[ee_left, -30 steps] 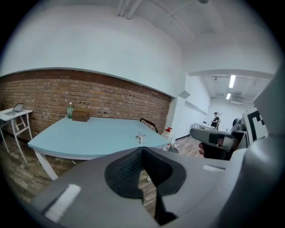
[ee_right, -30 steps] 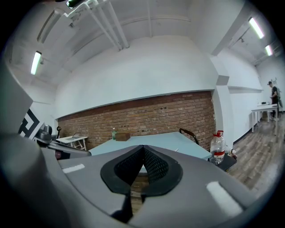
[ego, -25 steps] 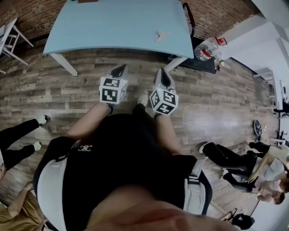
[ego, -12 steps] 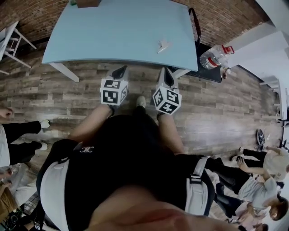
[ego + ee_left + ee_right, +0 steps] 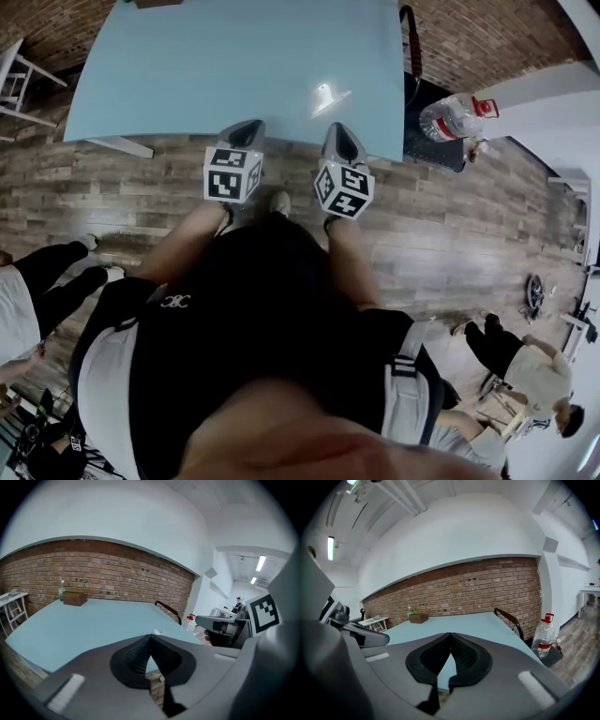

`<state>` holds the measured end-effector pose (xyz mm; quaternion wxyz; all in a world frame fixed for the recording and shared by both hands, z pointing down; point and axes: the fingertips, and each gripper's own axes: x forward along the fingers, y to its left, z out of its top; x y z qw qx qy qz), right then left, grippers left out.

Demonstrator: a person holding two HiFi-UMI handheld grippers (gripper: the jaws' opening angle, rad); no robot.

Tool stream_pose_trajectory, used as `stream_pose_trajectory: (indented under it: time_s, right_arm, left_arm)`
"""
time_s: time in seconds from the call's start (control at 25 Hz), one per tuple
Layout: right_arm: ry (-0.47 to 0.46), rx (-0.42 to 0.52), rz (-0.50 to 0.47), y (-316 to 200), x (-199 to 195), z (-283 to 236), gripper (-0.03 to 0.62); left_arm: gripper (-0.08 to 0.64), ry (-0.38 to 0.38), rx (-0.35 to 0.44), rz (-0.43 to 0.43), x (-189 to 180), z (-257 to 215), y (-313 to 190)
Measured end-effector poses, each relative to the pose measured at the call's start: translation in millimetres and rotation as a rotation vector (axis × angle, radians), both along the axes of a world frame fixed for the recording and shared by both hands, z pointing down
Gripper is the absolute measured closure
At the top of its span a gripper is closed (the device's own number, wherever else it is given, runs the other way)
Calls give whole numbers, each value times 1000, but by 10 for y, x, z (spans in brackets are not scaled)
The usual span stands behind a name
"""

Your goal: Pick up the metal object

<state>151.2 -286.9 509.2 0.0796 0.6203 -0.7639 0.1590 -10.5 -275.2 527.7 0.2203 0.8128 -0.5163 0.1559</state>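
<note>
A small pale metal object [image 5: 326,97] lies on the light blue table [image 5: 187,66], near its front right edge; in the left gripper view the metal object [image 5: 157,632] peeks just above the jaw tips. My left gripper [image 5: 246,133] is shut and empty, level with the table's front edge. My right gripper [image 5: 341,142] is also shut with nothing in it, a short way in front of the object. In each gripper view the tips of the left gripper [image 5: 150,638] and right gripper [image 5: 451,635] meet.
A brown box [image 5: 75,597] and a small bottle [image 5: 62,590] stand at the table's far end by the brick wall. A black chair [image 5: 410,52] and a plastic water bottle [image 5: 450,117] are at the table's right. People stand on the wooden floor behind me.
I have stepped closer to the table: both grippers now reach its front edge, and the metal object lies nearer the right gripper. People behind me have shifted.
</note>
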Motion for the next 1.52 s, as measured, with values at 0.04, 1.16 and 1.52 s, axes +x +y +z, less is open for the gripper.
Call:
stream_pose_trajectory:
  time_s: [0.04,1.16,1.52]
  right_arm:
    - [4,-15,-10,-76,54,65,577]
    - [413,-581,-580,-1539,-105,2119,222]
    - [522,-670,-548,-1620,-57,2248,290]
  left_arm:
    - [560,-5,-9,-4,56,25,-74]
    - [560,-83,-109,-105,120,250,-818]
    - [560,-76,-121,-91,14,269,-882]
